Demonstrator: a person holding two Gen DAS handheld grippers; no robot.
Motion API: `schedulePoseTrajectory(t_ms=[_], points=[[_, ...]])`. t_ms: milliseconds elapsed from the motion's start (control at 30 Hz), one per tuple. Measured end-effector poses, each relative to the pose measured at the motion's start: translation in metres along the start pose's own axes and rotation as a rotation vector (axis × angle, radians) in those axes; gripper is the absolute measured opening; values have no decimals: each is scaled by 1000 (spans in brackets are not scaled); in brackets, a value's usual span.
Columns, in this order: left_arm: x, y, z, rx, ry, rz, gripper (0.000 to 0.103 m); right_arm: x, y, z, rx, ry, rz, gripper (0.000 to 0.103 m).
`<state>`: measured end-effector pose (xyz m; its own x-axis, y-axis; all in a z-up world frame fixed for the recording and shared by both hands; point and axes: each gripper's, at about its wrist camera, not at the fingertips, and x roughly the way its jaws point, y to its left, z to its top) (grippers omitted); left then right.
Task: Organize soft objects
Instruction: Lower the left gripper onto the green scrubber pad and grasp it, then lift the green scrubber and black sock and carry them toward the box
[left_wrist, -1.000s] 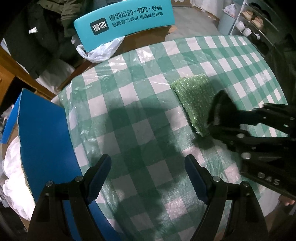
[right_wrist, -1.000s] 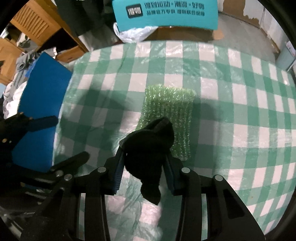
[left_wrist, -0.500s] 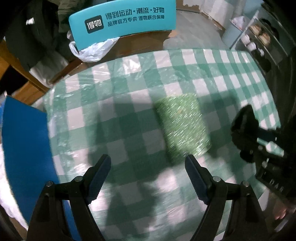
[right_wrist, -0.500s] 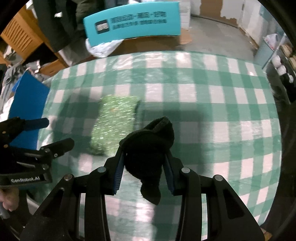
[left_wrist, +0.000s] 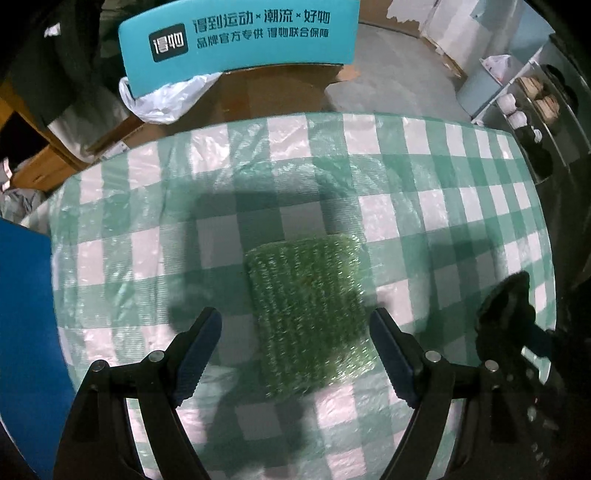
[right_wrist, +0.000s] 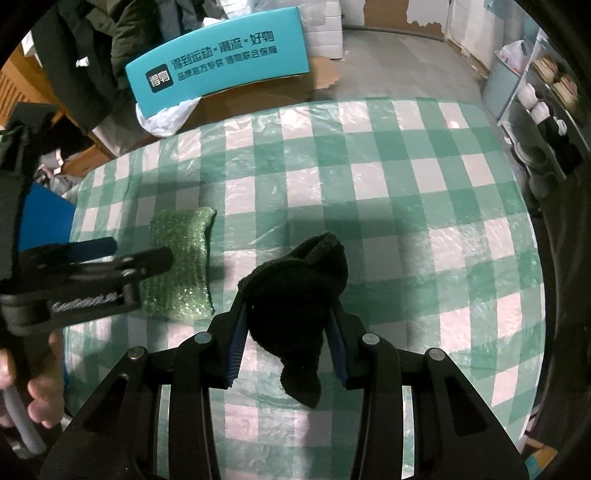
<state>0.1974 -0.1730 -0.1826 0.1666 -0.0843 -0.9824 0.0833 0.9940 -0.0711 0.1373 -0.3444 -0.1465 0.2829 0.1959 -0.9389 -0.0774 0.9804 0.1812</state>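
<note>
While your right gripper (right_wrist: 288, 347) is clamped on the black sock (right_wrist: 295, 291), your left gripper (left_wrist: 295, 354) hangs spread wide over the green scouring pad (left_wrist: 310, 310) on the table (left_wrist: 424, 192). Picking up the pad looks like the step in hand: lower, straddle it, then close.

We are in a messy home storeroom. Ahead of the claw a checked table (left_wrist: 424, 177) meets a cardboard box (left_wrist: 258, 88). Coats (right_wrist: 92, 55) hang beyond; shoe shelves (right_wrist: 543, 96) stand off right.

We are holding the left gripper (left_wrist: 295, 350) pointing steeply downward, jaws spread wide and empty. We are keeping the right gripper (right_wrist: 288, 332) pointing downward, jaws clamped.
</note>
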Motion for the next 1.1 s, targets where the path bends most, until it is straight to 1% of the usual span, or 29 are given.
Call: schedulePoseTrajectory(t_ms=[167, 233, 300, 367, 400, 433, 467, 567, 633, 667, 700, 733, 833, 900, 1000, 1100], points=[[12, -12, 3, -22, 24, -11, 84, 0, -8, 0, 14, -1, -8, 39], [17, -18, 2, -3, 36, -3, 86, 0, -9, 1, 15, -3, -7, 39], [21, -21, 1, 20, 40, 19, 86, -1, -8, 0, 12, -5, -4, 39], [24, -20, -3, 39, 41, 23, 86, -2, -7, -1, 6, -6, 0, 39], [25, -19, -5, 41, 42, 28, 84, -2, -6, -2, 2, -5, 1, 39], [27, -17, -8, 42, 48, 36, 78, -2, -6, -3, 0, -4, 3, 39], [28, -16, -10, 45, 47, 45, 74, -1, -6, -3, -1, -4, 4, 39], [25, -18, -14, 66, 24, 76, 64, -1, -5, -4, 0, -2, 4, 39], [23, -20, -17, 84, 12, 81, 50, -2, -4, -3, -1, -3, 5, 39], [22, -21, -19, 93, 7, 78, 45, -2, -3, -3, -2, -4, 5, 39], [20, -21, -20, 97, 4, 73, 35, -3, -2, -3, -5, -5, 5, 39], [20, -21, -21, 98, 7, 67, 26, -3, 0, -3, -8, -5, 5, 39], [16, -19, -27, 101, 12, 56, 20, -5, 2, -3, -14, -7, 3, 39], [12, -16, -31, 112, 8, 51, 19, -7, 5, -2, -17, -10, 3, 39], [4, -14, -37, 142, -7, 68, 19, -12, 9, -2, -28, -21, 8, 39], [-7, -9, -41, 147, -20, 74, 19, -17, 13, -3, -36, -27, 8, 39]])
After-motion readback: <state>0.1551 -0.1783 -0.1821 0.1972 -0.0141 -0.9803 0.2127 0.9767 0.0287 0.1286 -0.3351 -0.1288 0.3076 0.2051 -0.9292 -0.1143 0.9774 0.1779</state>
